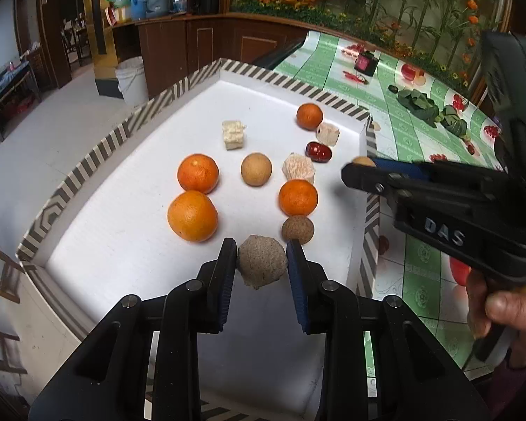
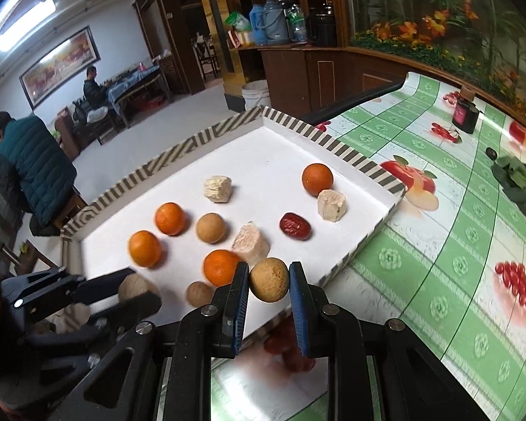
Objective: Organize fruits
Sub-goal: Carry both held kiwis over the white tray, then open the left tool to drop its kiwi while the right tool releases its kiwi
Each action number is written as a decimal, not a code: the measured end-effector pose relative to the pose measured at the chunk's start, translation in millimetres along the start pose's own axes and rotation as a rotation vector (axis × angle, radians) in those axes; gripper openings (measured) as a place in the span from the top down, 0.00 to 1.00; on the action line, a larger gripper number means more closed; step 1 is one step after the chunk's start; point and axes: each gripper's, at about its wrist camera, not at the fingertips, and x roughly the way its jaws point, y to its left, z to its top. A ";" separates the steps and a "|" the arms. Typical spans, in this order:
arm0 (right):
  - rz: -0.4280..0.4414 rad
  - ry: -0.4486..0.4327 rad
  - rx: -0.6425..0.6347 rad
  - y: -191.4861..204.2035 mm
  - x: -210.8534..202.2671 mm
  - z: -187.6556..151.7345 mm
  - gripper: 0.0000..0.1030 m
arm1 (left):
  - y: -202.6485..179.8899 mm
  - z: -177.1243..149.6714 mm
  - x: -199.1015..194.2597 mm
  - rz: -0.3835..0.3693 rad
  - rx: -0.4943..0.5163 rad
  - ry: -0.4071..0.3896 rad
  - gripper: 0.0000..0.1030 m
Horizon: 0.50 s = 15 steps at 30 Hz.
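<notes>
Tray (image 1: 263,98), white with a striped raised rim, lies ahead of both grippers on the green checked tablecloth (image 2: 438,245); open floor remains at its far corner and left side. Left gripper (image 1: 262,263) clamps a rough grey-brown ball (image 1: 261,261) over the near edge. Right gripper (image 2: 268,280) pinches a smooth tan ball (image 2: 269,279) over the right rim, just beside an orange (image 2: 222,267).

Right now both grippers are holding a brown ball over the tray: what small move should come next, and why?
Probably lower the left gripper and set its rough tan ball on the bare white floor of the tray, near the small brown ball. Its pads already clamp the ball just above the near end of the tray. The right gripper holds its smooth tan ball over the tray's edge.
</notes>
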 end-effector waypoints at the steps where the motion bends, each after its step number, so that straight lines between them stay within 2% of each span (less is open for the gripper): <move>1: -0.006 0.009 -0.012 -0.6 3.7 2.1 0.79 | 0.1 0.3 2.2 0.002 0.003 0.007 0.72; 11: -0.019 0.066 -0.063 -7.0 38.9 15.2 0.78 | -5.5 9.1 21.5 0.019 0.011 0.062 0.72; 15: 0.019 0.061 -0.026 -14.4 37.8 15.8 0.78 | -6.5 10.4 24.9 0.032 0.008 0.063 0.72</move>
